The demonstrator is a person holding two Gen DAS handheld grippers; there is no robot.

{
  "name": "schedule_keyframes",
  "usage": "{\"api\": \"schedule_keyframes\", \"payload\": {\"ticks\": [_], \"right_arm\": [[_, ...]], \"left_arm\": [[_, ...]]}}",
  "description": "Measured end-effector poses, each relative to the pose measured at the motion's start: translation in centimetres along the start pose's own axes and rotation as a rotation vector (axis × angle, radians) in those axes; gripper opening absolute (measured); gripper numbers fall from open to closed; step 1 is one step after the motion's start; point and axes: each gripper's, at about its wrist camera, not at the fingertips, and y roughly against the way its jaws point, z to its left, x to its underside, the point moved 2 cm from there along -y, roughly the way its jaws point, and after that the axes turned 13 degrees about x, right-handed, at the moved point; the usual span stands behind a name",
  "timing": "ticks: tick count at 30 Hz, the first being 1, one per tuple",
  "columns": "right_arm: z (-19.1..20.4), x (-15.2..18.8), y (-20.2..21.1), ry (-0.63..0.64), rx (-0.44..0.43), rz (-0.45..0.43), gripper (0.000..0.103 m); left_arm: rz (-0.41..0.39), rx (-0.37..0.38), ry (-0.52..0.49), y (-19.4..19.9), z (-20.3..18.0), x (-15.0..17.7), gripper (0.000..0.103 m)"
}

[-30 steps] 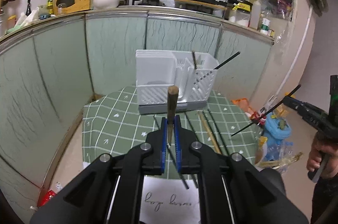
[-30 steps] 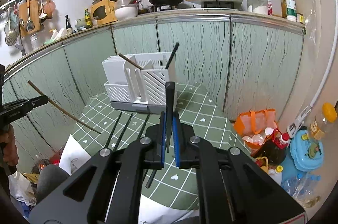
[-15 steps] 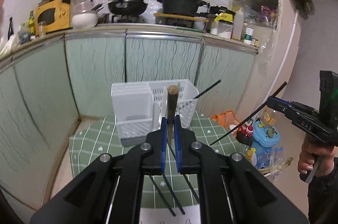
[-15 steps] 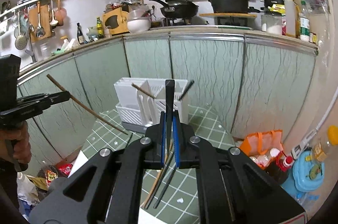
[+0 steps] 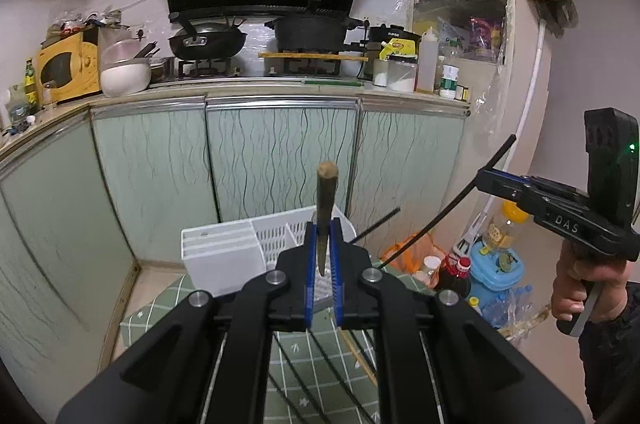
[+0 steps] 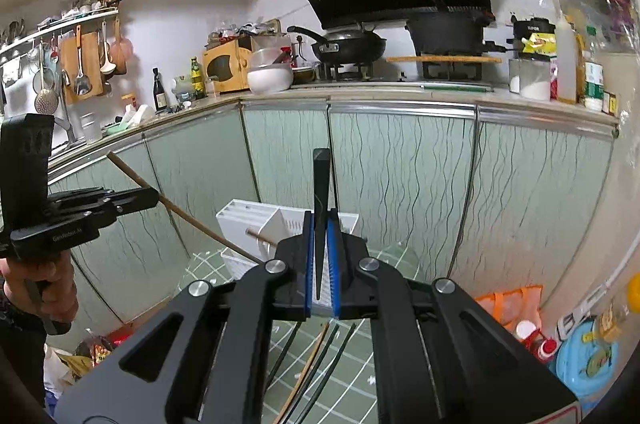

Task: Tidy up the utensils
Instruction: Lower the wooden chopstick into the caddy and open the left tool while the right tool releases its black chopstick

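I hold one chopstick in each gripper. My left gripper (image 5: 322,256) has its jaws pressed together on a brown wooden chopstick (image 5: 325,200), and my right gripper (image 6: 321,256) pinches a black chopstick (image 6: 321,208) the same way. From each wrist camera the stick runs almost straight along the fingers and foreshortens badly; seen from the other hand, each one slants across its jaws, blunt end high and away, thin end low and toward me.

What matters next is the white utensil rack (image 5: 224,256): it stands on the green checked tablecloth (image 5: 160,312) ahead of and below both pairs of jaws, close under the fingertips in both views. I judge neither hand clearly nearer. The slotted basket sits at the rack's right part, the closed white block at its left. A black stick (image 5: 378,224) and a brown one (image 6: 260,237) already lean out of it. To drop mine in, I judge each must tip toward upright over the basket.

Much is hidden. My own gripper bodies cover the basket's mouth and the near tabletop, so I cannot tell which compartment lies under either tip. More loose chopsticks (image 6: 316,364) lie on the cloth between my fingers' arms, only partly visible; I cannot count them.
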Motion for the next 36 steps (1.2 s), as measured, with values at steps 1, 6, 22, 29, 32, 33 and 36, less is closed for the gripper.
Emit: {"api": "schedule_keyframes", "payload": {"ticks": [1,6,22,29,32,33,36], "right_arm": [[0.0,-0.4,-0.3,0.0,-0.003,-0.006,0.006],[-1.0,-2.1,-2.4,-0.043,-0.016,-0.019,0.006],[-3.9,-1.4,-11.8,-0.141,-0.047,0.061,0.006],[-5.0,-0.2,-13.5,-0.172,0.007,0.099,0.066],[-5.4,0.1,-13.5,-0.177,0.019,0.105,0.074],[-5.4,0.2,-13.4,-0.179,0.021,0.105,0.076],[-5.4,0.5,-13.0,-0.175,0.024,0.109,0.081]], "left_arm": [[-0.001,-0.002,0.0,-0.3,0.2,-0.2,0.008],[-0.007,0.012,0.028,-2.4,1.3,-1.6,0.008],[0.041,0.048,0.136,-9.2,6.3,-1.0,0.008],[0.015,0.002,0.161,-9.3,8.2,-0.4,0.093],[0.02,-0.023,0.122,-8.9,7.8,-0.3,0.093],[0.022,-0.027,0.117,-8.8,7.7,-0.3,0.093],[0.036,-0.036,0.092,-8.5,7.1,-0.1,0.095]]}}
